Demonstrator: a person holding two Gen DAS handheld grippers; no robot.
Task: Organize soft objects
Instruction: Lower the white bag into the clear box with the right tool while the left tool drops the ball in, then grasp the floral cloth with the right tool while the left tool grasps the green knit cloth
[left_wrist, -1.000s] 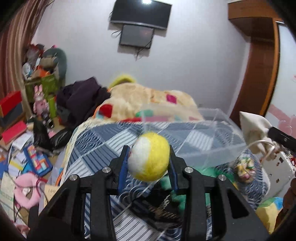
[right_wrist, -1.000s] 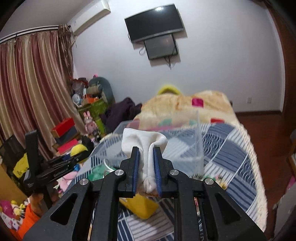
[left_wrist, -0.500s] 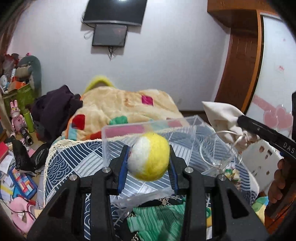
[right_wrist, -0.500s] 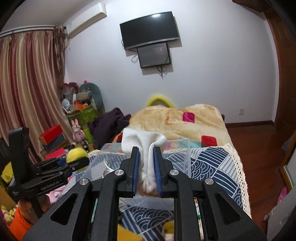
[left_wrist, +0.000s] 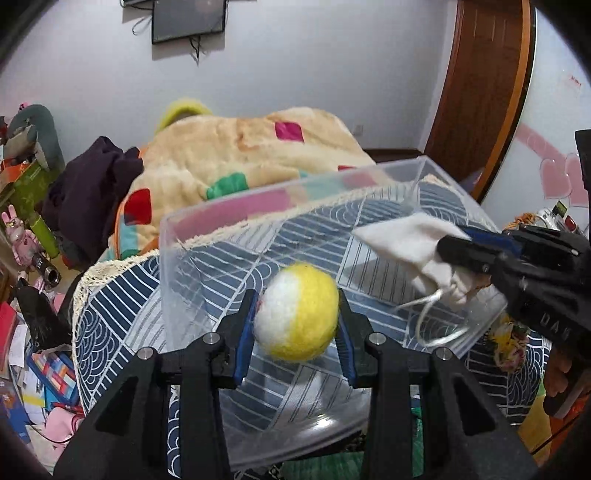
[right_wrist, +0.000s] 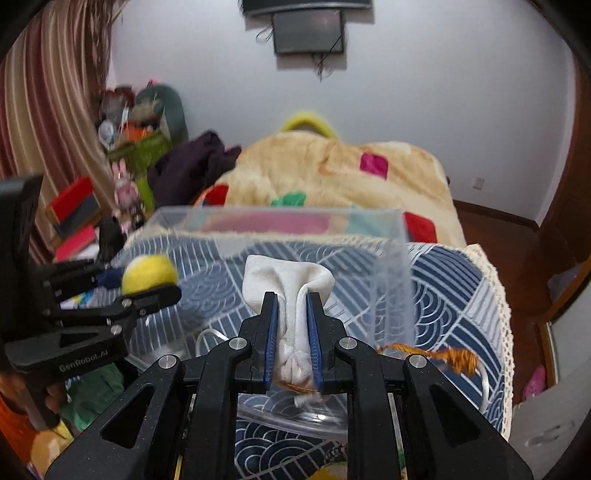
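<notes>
My left gripper (left_wrist: 295, 317) is shut on a yellow and white felt ball (left_wrist: 297, 312), held over the near part of a clear plastic bin (left_wrist: 258, 206) on the bed. The ball also shows in the right wrist view (right_wrist: 149, 273). My right gripper (right_wrist: 291, 306) is shut on a white cloth pouch (right_wrist: 286, 278) with a drawstring, held over the bin (right_wrist: 391, 273). In the left wrist view the right gripper (left_wrist: 454, 247) comes in from the right with the pouch (left_wrist: 406, 243) above the bin.
The bin stands on a blue patterned bedspread (left_wrist: 118, 317). A beige blanket (left_wrist: 236, 147) and dark clothes (left_wrist: 88, 184) lie behind it. Green fabric (left_wrist: 325, 467) and a small colourful soft toy (left_wrist: 509, 343) lie near the bin. Clutter covers the floor at the left (left_wrist: 37, 369).
Both grippers have moved forward and down over the bin, still holding the ball and the pouch. The right gripper now reaches over the bin's right side.
</notes>
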